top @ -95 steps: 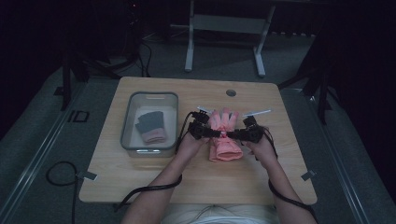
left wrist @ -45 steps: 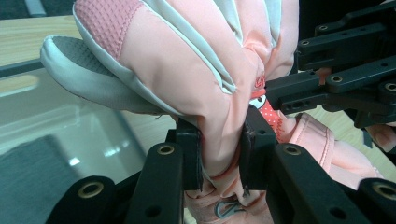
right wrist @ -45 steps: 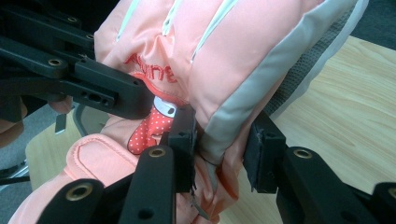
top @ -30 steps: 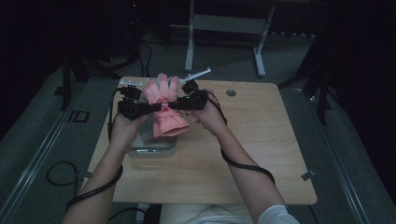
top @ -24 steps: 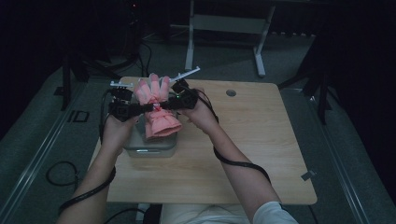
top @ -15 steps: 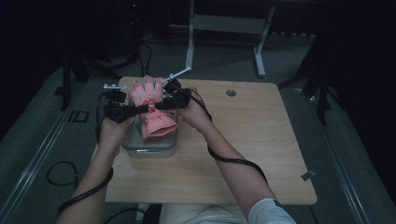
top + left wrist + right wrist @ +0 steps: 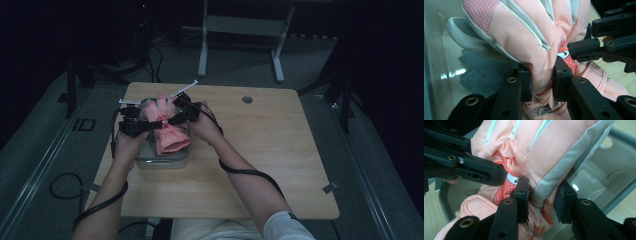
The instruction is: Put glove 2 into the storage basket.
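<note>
A padded pink glove (image 7: 169,137) with pale grey trim hangs over a clear bin (image 7: 162,161) at the table's left side, its fingers up and its cuff down inside the bin's rim. My left gripper (image 7: 146,125) is shut on the glove's left side; in the left gripper view the pads (image 7: 524,82) squeeze the glove (image 7: 524,37) at its wrist. My right gripper (image 7: 173,119) is shut on the glove's right edge (image 7: 544,152), where one pad (image 7: 522,192) presses the grey trim. The two grippers face each other, jaws nearly touching.
A dark grey glove (image 7: 481,75) lies on the bin's floor under the pink one. The wooden table (image 7: 280,165) has a small round hole (image 7: 247,99) near its far edge. Cables trail from both grippers along the forearms. Dark floor and a metal stand lie beyond the table.
Both hands have carried the pink glove from the table's middle to the left and then lowered it, so its cuff now dips into the bin. Both grips are unchanged.
</note>
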A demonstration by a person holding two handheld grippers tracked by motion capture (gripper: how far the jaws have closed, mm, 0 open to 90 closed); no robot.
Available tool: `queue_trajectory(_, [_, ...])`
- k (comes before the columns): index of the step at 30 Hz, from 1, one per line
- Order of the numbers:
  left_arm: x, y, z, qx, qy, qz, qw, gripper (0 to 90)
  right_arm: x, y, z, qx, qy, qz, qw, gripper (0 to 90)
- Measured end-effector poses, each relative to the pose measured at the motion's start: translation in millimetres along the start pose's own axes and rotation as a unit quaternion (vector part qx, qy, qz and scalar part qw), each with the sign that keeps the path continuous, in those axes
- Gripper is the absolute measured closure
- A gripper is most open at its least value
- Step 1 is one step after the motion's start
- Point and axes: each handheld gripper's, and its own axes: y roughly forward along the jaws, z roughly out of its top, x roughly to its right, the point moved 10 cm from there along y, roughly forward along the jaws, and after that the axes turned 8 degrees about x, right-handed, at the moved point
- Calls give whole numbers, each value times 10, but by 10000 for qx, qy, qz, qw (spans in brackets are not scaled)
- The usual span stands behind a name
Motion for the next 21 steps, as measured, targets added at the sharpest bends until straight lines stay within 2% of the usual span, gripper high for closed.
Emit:
queue_trajectory(4, [-50, 41, -73, -107, 53, 117, 9999, 710, 6, 84, -70, -107, 11, -21, 9999, 674])
queue_trajectory(5, [-81, 58, -114, -191, -2, 186, 9996, 709, -5, 157, -121, -188, 36, -38, 9998, 673])
queue_trajectory(6, [-98, 73, -149, -300, 57, 309, 9991, 708, -6, 174, -136, -216, 34, -41, 9998, 673])
queue_trajectory(10, [-114, 86, -184, -403, 104, 466, 9980, 707, -13, 227, -180, -281, 122, -24, 9995, 673])
queue_trajectory(19, [-174, 129, -214, -537, 31, 463, 9975, 691, 22, 320, -222, -374, 226, 28, 9990, 658])
queue_trajectory(21, [-194, 152, -224, -620, 49, 586, 9963, 682, 26, 345, -224, -403, 223, 4, 9989, 658])
